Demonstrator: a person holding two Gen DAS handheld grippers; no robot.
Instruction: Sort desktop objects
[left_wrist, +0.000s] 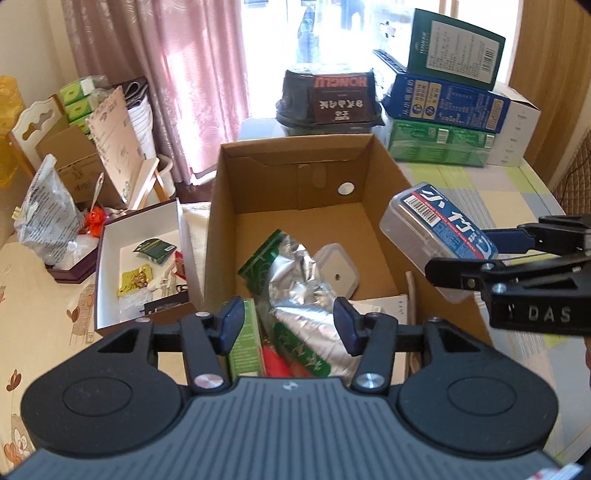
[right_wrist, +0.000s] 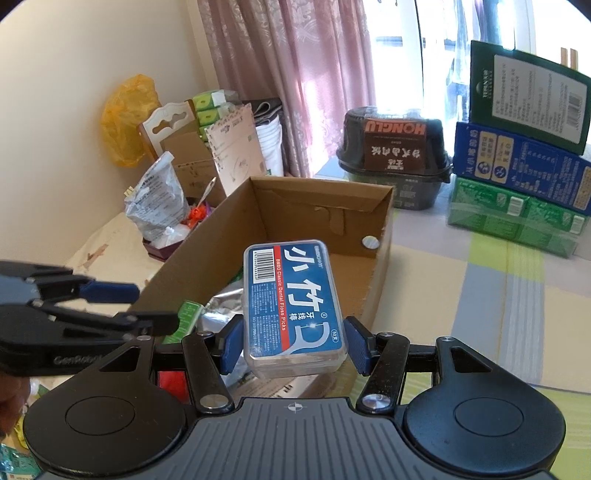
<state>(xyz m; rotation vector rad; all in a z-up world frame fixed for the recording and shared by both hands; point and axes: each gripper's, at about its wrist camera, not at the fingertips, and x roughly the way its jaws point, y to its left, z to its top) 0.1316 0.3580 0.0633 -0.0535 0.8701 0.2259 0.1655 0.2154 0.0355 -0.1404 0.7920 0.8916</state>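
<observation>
My right gripper (right_wrist: 293, 347) is shut on a clear dental floss picks case with a blue label (right_wrist: 293, 306), its pads pressing on both long sides. It holds the case above the right wall of an open cardboard box (right_wrist: 321, 206). In the left wrist view, the case (left_wrist: 436, 236) and the right gripper (left_wrist: 476, 254) hang at that box's right edge. My left gripper (left_wrist: 290, 321) stands open above the box's near end (left_wrist: 295, 173), with nothing between its pads. Below it lie a silver foil bag (left_wrist: 306, 291), a green packet (left_wrist: 243, 343) and a small lidded clear tub (left_wrist: 338, 273).
A white open box (left_wrist: 110, 266) with small packets sits left of the cardboard box. A black lidded container (left_wrist: 328, 99) and a stack of green, blue and dark boxes (left_wrist: 443, 107) stand at the back right. Bags, cartons and a chair crowd the far left.
</observation>
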